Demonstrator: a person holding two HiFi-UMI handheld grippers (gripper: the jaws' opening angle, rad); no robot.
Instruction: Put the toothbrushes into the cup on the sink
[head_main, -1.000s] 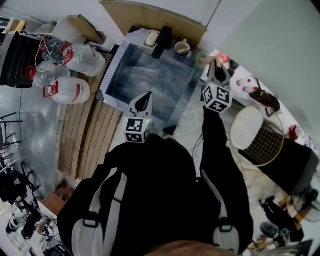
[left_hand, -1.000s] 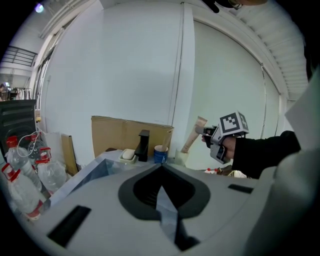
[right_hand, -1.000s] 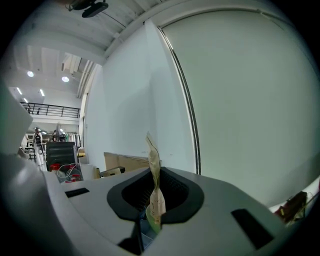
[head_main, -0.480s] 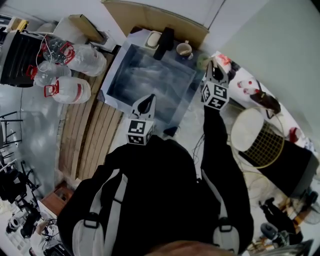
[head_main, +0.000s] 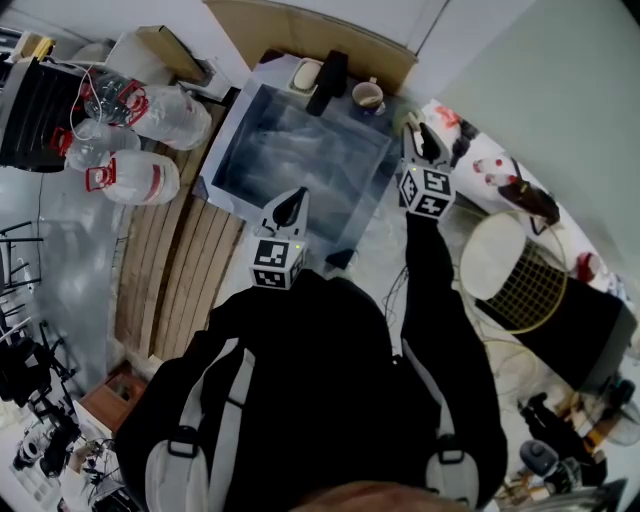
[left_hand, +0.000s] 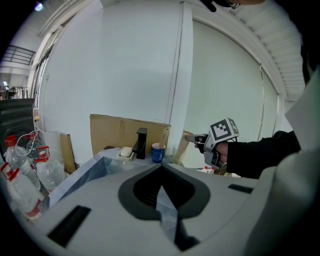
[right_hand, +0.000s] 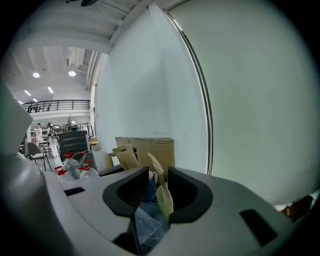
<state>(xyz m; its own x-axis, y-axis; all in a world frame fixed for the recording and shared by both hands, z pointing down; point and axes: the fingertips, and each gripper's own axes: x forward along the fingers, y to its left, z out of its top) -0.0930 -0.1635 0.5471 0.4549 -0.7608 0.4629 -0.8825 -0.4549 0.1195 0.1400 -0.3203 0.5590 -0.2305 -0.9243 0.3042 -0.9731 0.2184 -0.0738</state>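
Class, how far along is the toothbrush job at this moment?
Done: one toothbrush seems to stand in the cup. In hand: the right claw, jaws just opening, has a second toothbrush loose between them. Remaining: getting it into the cup. The left claw is shut, empty.

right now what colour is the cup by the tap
Blue cup, best seen in the left gripper view.

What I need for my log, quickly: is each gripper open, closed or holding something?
Left gripper: closed, empty.
Right gripper: open; its fingers have just been opening, tan toothbrush between them, not pressed.
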